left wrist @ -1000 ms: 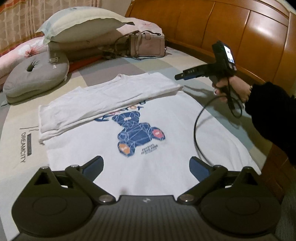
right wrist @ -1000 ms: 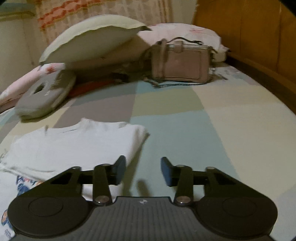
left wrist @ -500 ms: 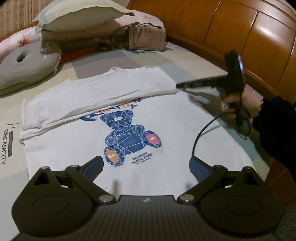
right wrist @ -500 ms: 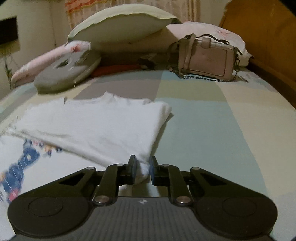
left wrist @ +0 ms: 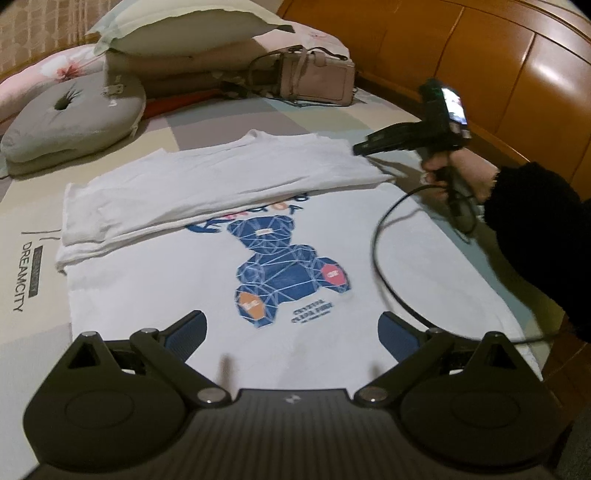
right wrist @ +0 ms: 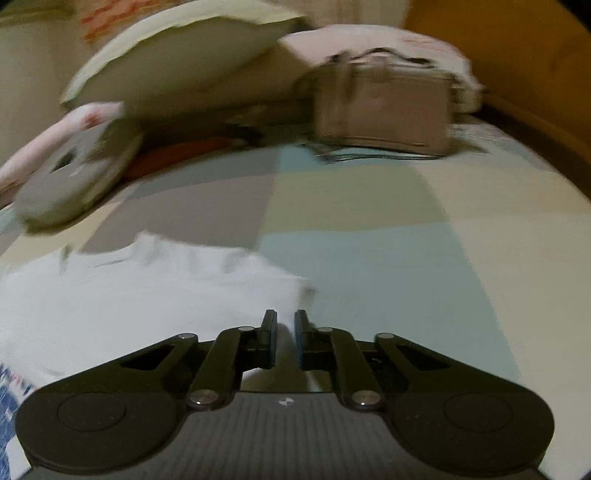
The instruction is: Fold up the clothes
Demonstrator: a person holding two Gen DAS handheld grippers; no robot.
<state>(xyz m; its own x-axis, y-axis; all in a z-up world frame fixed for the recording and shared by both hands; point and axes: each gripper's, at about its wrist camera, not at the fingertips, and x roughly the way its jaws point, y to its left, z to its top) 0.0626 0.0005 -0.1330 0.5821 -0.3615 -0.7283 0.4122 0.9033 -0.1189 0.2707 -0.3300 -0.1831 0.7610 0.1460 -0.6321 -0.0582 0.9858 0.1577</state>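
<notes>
A white T-shirt (left wrist: 229,280) lies flat mid-bed (left wrist: 33,236), far side folded over. The right gripper (right wrist: 285,326) pinches the fold's corner; the left gripper (left wrist: 291,328) hangs released above the near hem.

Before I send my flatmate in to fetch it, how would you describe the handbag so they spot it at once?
Start at the bed with the patchwork cover and look to its far end, where the pillows are piled by the wooden headboard. The handbag stands upright in front of them. It is the only boxy, dusty-pink thing with straps; the grey cushion beside it is round and soft.
</notes>
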